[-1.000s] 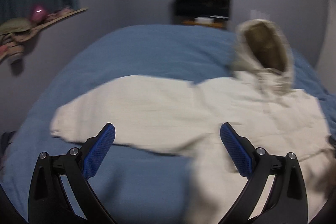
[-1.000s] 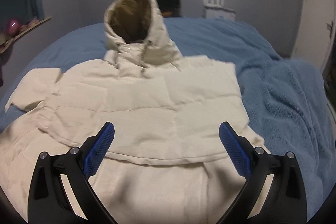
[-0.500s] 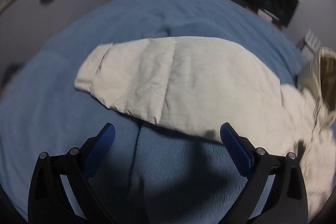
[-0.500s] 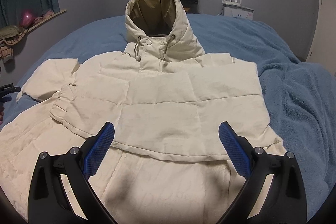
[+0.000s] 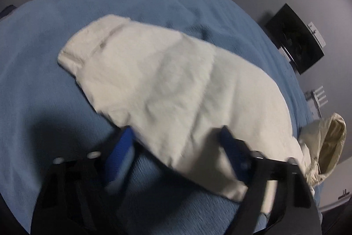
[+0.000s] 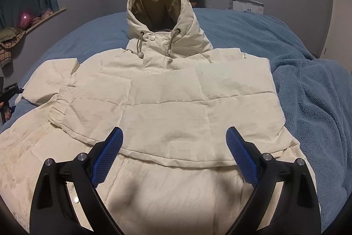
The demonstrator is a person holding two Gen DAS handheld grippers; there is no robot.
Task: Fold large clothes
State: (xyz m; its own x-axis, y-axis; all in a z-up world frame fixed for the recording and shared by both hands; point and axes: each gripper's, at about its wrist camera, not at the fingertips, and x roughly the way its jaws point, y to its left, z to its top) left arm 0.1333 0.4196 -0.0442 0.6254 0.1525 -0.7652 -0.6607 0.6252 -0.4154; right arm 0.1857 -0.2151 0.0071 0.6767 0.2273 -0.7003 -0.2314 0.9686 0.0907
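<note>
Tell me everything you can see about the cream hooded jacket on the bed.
The cream quilted hooded jacket lies front-up on the blue blanket, puffy and stitched in panels. Its hood stands open, showing a tan lining, with two drawcords and a snap at the collar. One sleeve stretches out sideways; the other appears folded across the chest. The open left hand-held gripper straddles the outstretched sleeve's edge; the open right hand-held gripper hovers over the hem.

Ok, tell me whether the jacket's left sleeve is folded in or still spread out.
Spread out. The sleeve lies stretched flat on the blanket, away from the jacket body, cuff at the far end.
</note>
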